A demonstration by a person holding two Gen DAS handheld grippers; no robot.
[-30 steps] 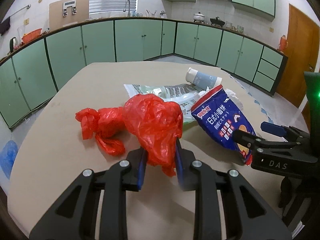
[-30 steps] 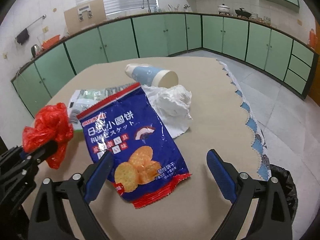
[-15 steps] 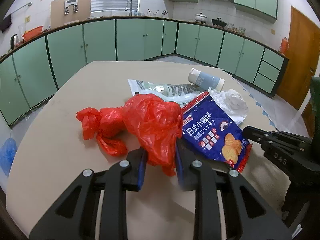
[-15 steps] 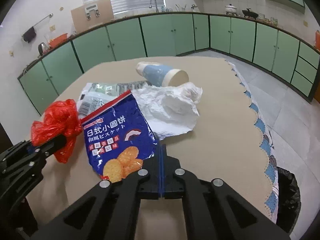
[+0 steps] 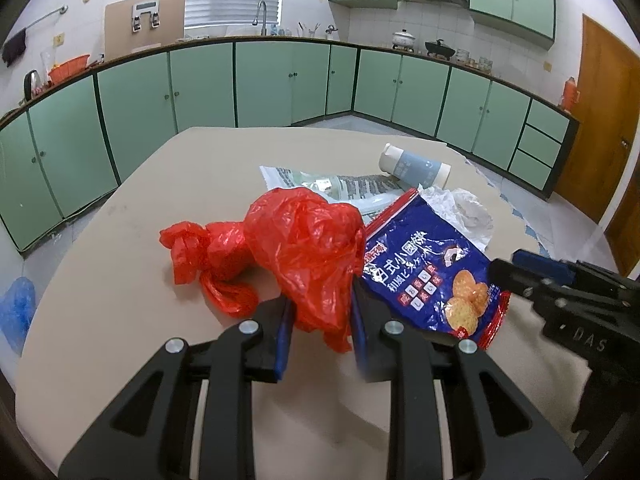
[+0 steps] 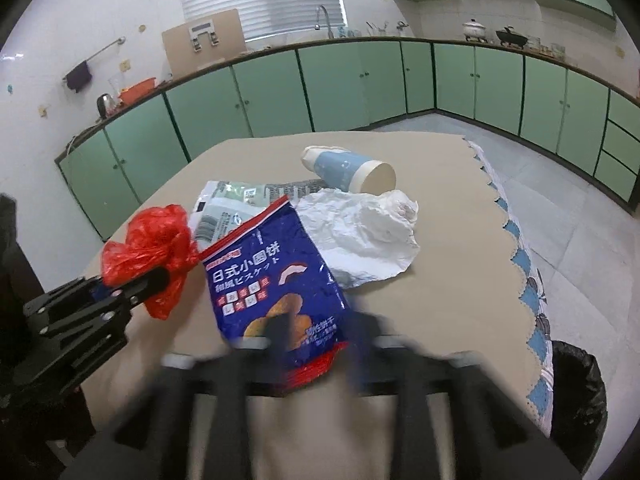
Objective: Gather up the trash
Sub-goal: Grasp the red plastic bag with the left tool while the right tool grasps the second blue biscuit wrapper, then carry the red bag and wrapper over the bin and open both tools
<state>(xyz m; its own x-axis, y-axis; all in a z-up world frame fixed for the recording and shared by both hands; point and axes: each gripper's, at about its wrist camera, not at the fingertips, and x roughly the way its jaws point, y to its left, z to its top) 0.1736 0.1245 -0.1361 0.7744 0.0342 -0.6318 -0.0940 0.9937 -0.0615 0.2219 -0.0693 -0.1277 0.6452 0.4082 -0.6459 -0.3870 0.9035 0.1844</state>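
Presently, the right gripper, jaws opening, straddled the near red-sealed end of the blue biscuit packet, whose long axis ran straight ahead across the table. Left gripper clamped the red plastic bag.

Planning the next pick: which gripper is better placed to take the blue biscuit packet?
Right. The right gripper already straddles the blue foil biscuit packet's near end, its jaws opening. The left gripper is shut on the crumpled red plastic bag.
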